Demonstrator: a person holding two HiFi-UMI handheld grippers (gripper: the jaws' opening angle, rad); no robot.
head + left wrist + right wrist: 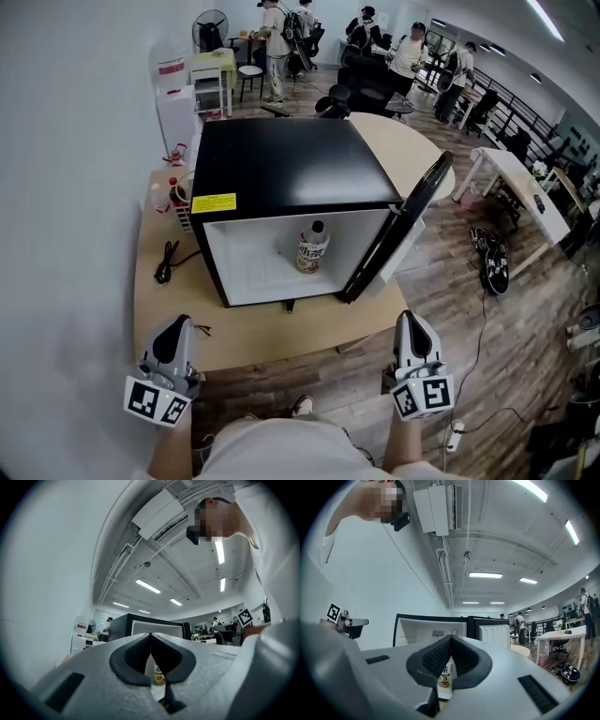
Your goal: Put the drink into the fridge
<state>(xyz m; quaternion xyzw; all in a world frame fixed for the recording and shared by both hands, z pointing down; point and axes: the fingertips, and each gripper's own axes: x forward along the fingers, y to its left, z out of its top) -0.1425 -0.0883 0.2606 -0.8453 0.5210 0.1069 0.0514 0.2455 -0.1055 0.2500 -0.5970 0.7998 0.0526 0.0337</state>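
Standing upright inside the open fridge point(281, 169), the drink point(313, 246) sits right of centre on the compartment floor. Each gripper view shows only a strip of its label below the jaw tips, with cap and base hidden. Only the head view shows the door point(412, 211) swung right. The left gripper point(180, 322) and right gripper point(411, 317) are both well short of the drink, jaws pressed together and empty.

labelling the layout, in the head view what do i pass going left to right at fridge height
black cable → yellow sticker → drink bottle → open fridge door → white desk
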